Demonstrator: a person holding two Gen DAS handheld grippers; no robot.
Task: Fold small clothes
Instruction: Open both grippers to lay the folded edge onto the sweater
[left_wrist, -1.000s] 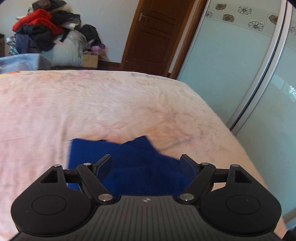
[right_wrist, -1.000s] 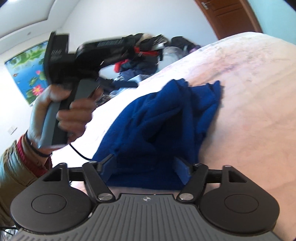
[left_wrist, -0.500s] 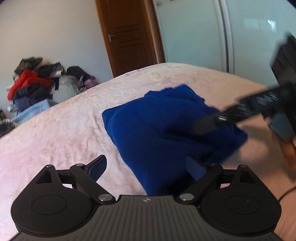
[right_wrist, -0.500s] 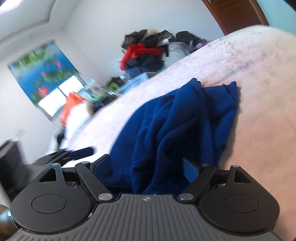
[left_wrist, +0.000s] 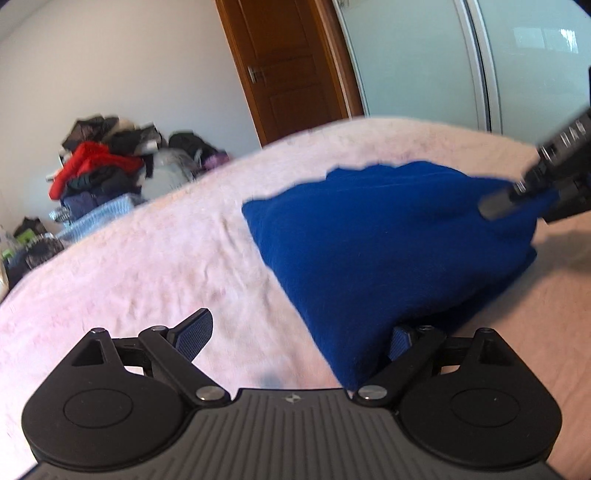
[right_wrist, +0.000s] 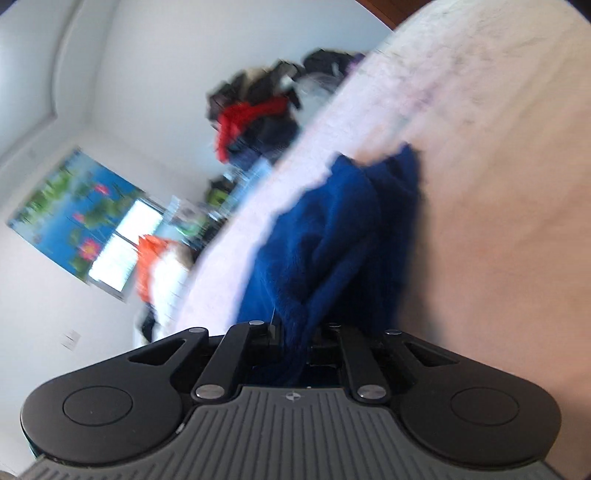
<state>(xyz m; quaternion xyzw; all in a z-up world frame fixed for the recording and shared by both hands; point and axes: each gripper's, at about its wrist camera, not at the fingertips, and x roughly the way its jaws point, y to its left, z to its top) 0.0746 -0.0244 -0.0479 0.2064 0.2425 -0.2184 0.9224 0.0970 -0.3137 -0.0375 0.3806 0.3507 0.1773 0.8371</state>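
A dark blue fleece garment lies bunched on the pale pink bed. My left gripper is open; the garment's near corner lies between its jaws, over the right finger. My right gripper is shut on a fold of the blue garment and pulls it up into a ridge. The right gripper also shows at the right edge of the left wrist view, pinching the garment's far corner. The right wrist view is tilted and blurred.
A heap of clothes sits beyond the bed's far edge. A brown door and frosted sliding wardrobe doors stand behind the bed. A flower picture hangs on the wall by a window.
My right gripper has shut on the garment and lifted it into a ridge. My left gripper stays open and has shifted so the garment sits at its right finger.
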